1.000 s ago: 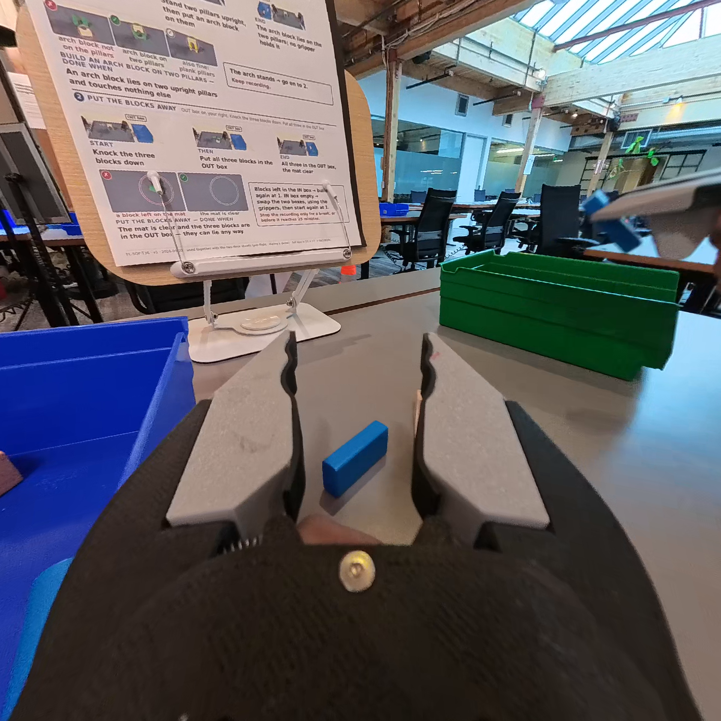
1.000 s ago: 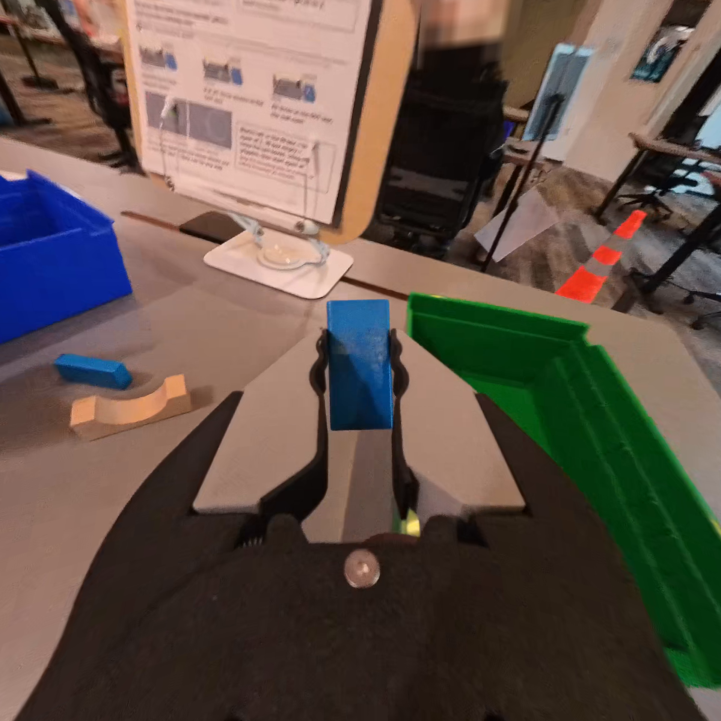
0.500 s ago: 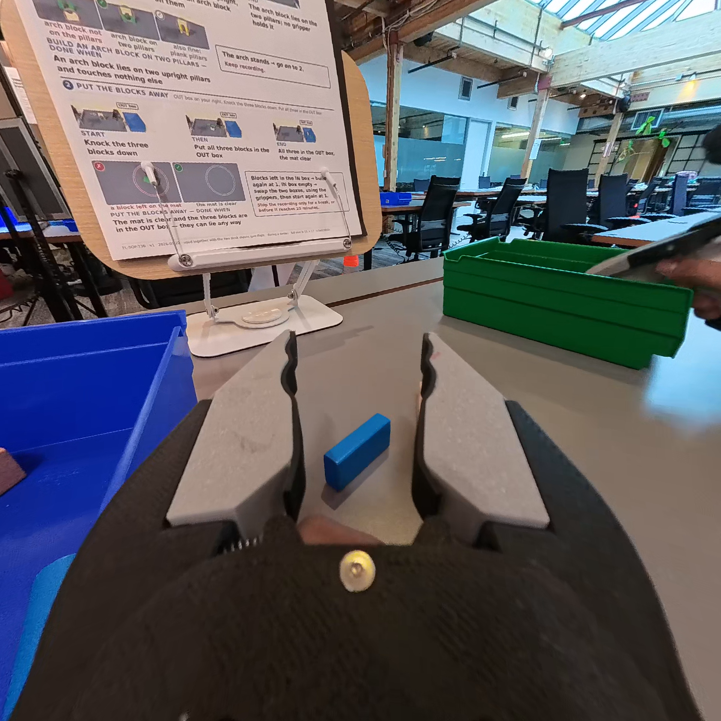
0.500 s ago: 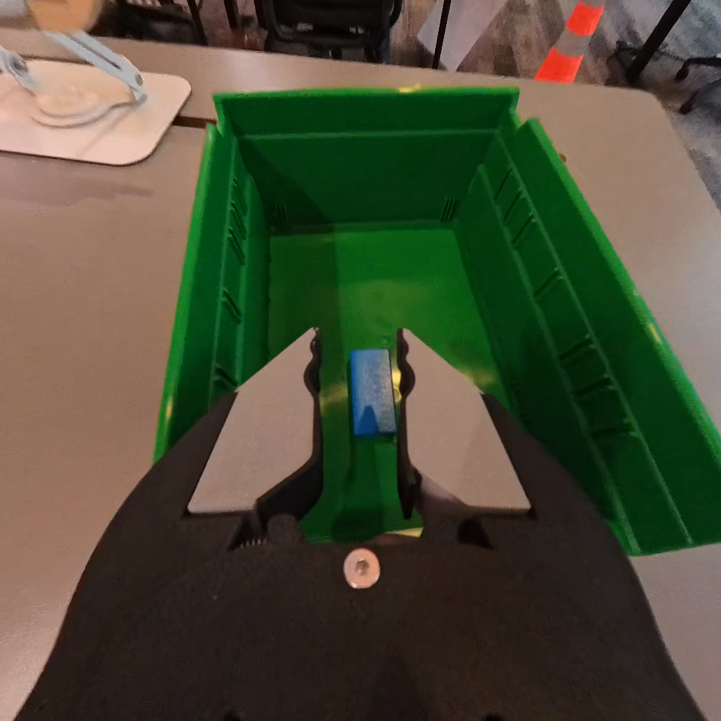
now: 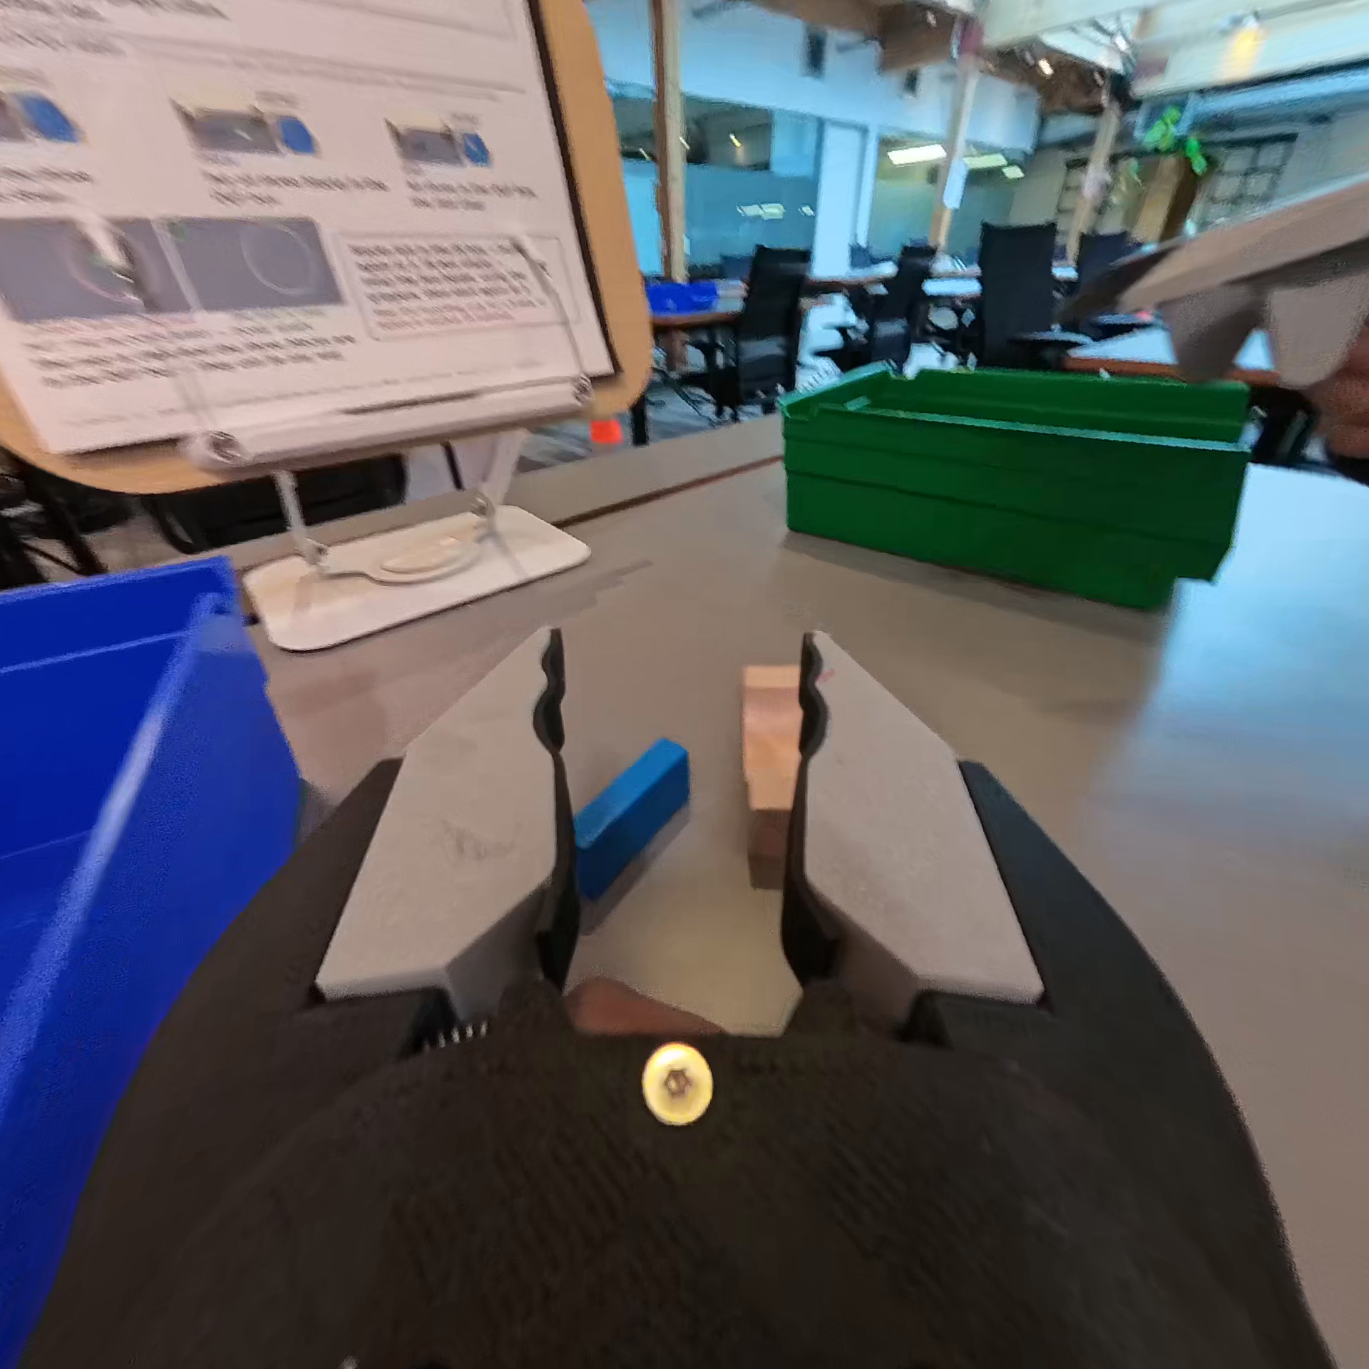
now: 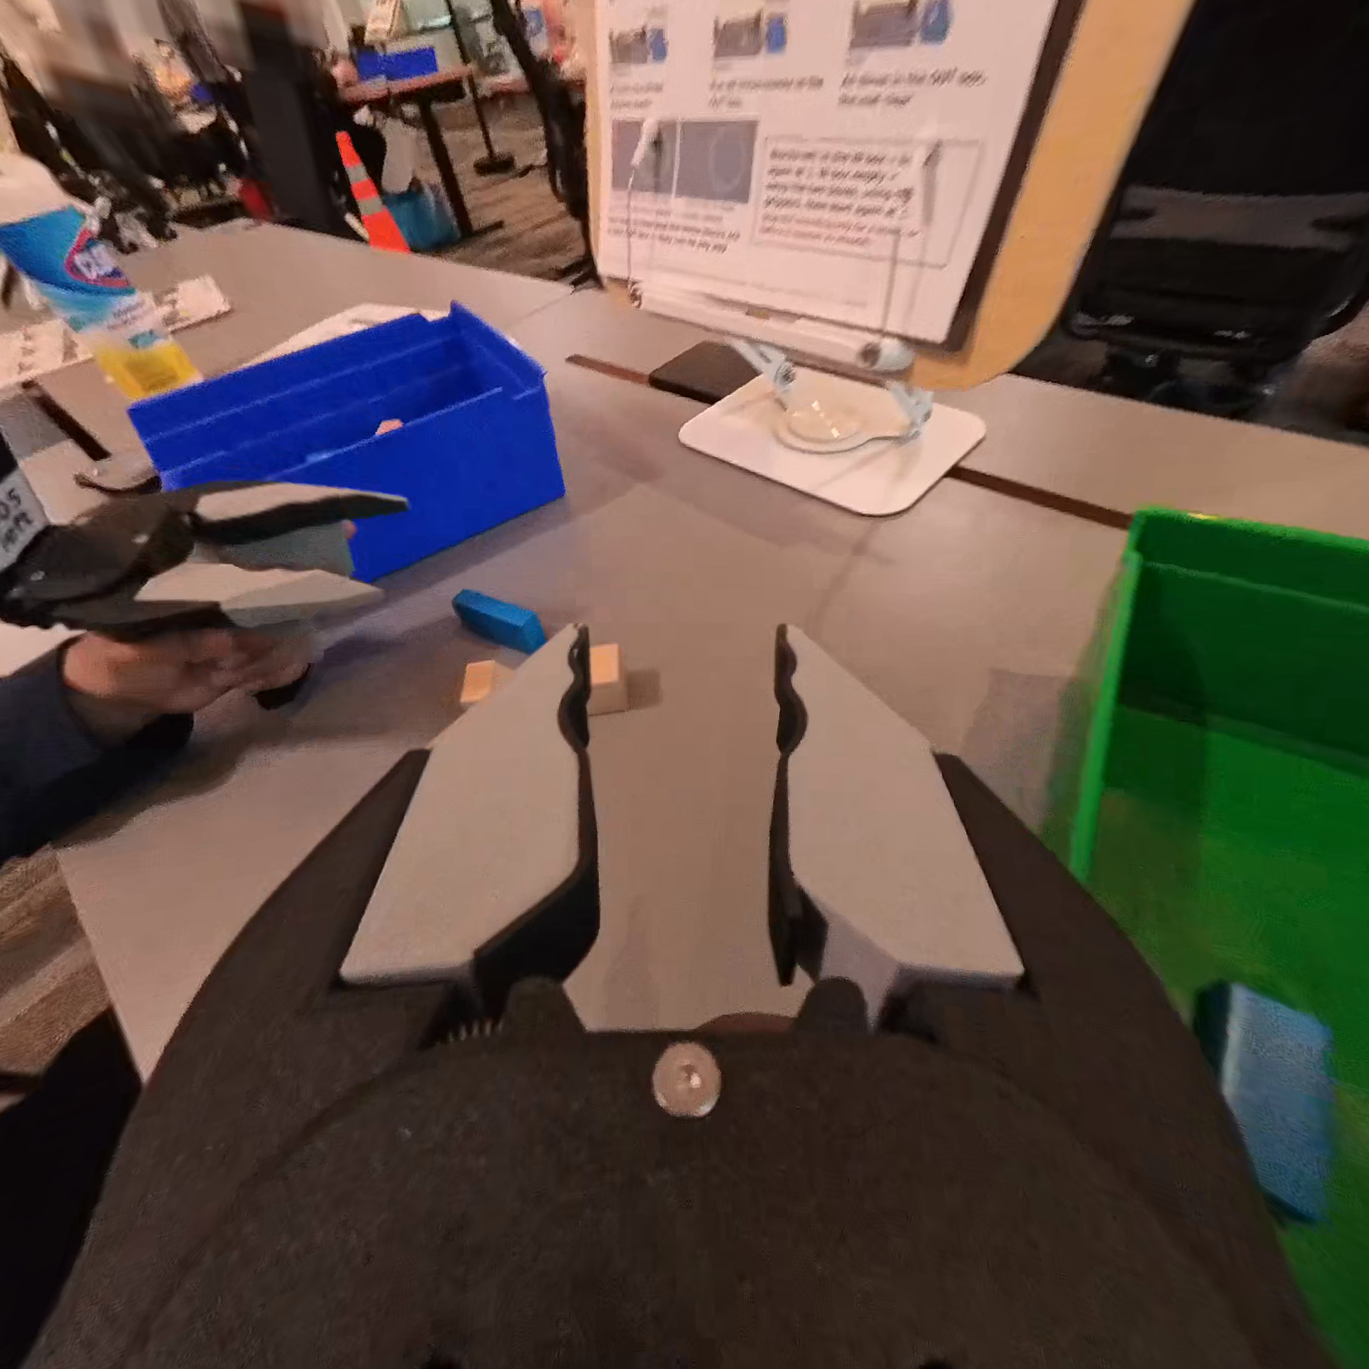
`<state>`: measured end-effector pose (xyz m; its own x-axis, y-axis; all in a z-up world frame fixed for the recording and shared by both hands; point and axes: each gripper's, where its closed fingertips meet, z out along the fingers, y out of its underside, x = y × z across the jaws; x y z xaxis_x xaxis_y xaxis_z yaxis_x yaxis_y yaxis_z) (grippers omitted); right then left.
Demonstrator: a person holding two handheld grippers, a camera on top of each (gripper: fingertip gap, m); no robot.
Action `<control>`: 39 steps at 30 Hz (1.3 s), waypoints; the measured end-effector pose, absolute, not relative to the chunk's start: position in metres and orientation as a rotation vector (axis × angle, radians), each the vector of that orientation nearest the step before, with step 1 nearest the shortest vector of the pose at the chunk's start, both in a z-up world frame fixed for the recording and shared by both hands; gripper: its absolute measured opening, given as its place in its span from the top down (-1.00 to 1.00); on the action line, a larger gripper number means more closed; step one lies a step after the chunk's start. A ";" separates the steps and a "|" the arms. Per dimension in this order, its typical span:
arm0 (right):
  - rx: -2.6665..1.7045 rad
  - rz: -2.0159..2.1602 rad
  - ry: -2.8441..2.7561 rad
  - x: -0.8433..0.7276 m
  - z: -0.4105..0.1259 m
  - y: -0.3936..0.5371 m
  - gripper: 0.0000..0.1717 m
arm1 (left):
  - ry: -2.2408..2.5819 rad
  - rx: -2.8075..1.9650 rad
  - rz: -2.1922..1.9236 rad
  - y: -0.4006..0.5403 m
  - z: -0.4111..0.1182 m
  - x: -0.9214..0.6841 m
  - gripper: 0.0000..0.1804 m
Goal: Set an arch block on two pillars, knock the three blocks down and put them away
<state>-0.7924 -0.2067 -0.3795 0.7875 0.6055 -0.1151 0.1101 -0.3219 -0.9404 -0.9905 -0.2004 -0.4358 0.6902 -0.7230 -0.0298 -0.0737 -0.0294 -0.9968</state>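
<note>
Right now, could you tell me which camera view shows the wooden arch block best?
The left wrist view: the arch block lies close on the table, beside the right finger. In the right wrist view only its two ends show past a finger.

It was an open-plan office or lab space: rows of black swivel office chairs [image 5: 770,326] stood at long desks beyond the grey worktable [image 5: 963,704], under exposed timber beams, with glass-walled rooms [image 5: 741,207] behind.

Left hand-held gripper [image 5: 680,652] low, jaws apart, bare; right hand-held gripper [image 6: 675,644] likewise agape
</note>
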 end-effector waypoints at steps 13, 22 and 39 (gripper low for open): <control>-1.876 0.671 -0.686 -0.857 -0.433 -0.190 0.48 | 0.892 -1.846 -0.581 -0.210 -0.494 -0.964 0.48; -1.882 0.653 -0.695 -0.861 -0.438 -0.190 0.50 | 1.087 -1.998 -0.238 -0.204 -0.536 -0.953 0.46; -1.947 0.961 -0.749 -0.886 -0.451 -0.212 0.45 | 1.133 -1.497 -0.199 -0.228 -0.477 -0.926 0.65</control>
